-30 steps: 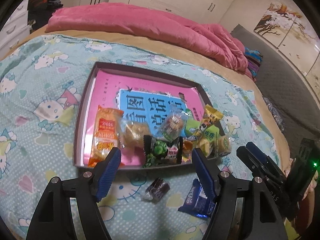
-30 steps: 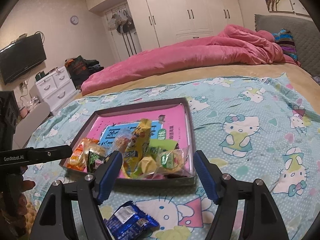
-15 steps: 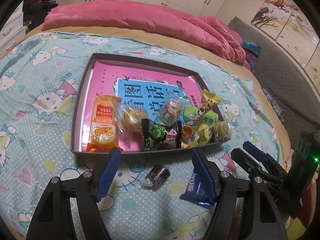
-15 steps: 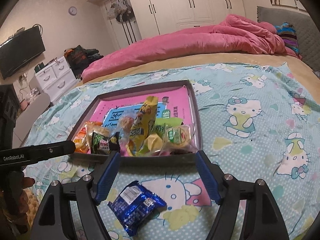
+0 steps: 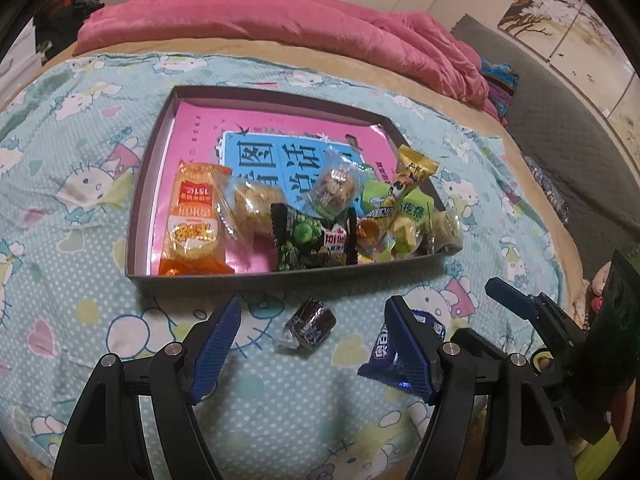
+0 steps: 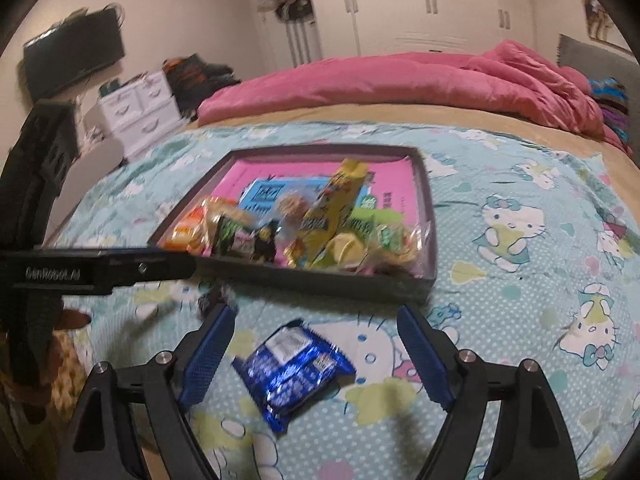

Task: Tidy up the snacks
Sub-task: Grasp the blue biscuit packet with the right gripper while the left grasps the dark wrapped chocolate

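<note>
Since a second ago, the right hand-held gripper (image 6: 316, 350) has eased toward the shiny blue foil snack packet (image 6: 294, 368), which now lies flat on the cartoon-cat bedspread (image 6: 520, 280) right between its blue ribbed fingers (image 6: 208, 356); its jaws are opening and nothing presses on the packet yet. The left hand-held gripper (image 5: 312, 344) hovers with jaws wide and empty, a small dark crinkly wrapped candy (image 5: 310, 324) just ahead between its fingers. Beyond both sits the shallow grey cardboard box (image 5: 138, 220), lined with a pink and blue printed sheet, its near edge crowded with wrapped snacks. The packet looks light, soft and slippery, likely with crushable biscuits inside; pinching it lightly across its puffed middle seems best.
</note>
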Motion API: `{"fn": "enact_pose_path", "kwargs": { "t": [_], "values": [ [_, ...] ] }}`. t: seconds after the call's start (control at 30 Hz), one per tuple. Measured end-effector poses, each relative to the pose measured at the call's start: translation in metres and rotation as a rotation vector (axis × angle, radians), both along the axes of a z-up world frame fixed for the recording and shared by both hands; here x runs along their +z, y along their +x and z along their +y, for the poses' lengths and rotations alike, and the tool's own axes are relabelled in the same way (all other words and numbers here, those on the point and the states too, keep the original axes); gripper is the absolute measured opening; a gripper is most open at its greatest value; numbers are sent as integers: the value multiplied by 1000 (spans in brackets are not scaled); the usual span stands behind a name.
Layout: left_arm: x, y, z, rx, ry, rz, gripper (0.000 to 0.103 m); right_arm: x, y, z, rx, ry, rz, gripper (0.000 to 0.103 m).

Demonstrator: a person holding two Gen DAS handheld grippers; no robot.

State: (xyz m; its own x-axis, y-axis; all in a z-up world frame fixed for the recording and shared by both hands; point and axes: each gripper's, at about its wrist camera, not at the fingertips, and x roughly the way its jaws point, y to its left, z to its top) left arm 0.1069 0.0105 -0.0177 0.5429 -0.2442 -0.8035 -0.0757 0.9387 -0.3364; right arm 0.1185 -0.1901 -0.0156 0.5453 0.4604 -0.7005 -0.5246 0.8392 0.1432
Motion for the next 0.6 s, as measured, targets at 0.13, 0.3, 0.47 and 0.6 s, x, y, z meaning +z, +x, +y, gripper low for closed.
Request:
{"fn": "enact_pose_path", "kwargs": {
  "t": [0.13, 0.3, 0.47, 0.6],
  "values": [
    [-6, -1, 0, -17, -23, 18, 76, -4, -4, 4, 45, -29, 8, 86],
    [-17, -2, -4, -40, -20, 44, 76, -11, -8, 8, 95, -66, 18, 87],
    [-28, -1, -10, -57, -7, 69, 76, -20, -10, 15, 149, -130, 13, 87],
    [-37, 0, -14, -68, 15, 86, 76, -28, -10, 20, 178, -175, 18, 87]
  ]
}}
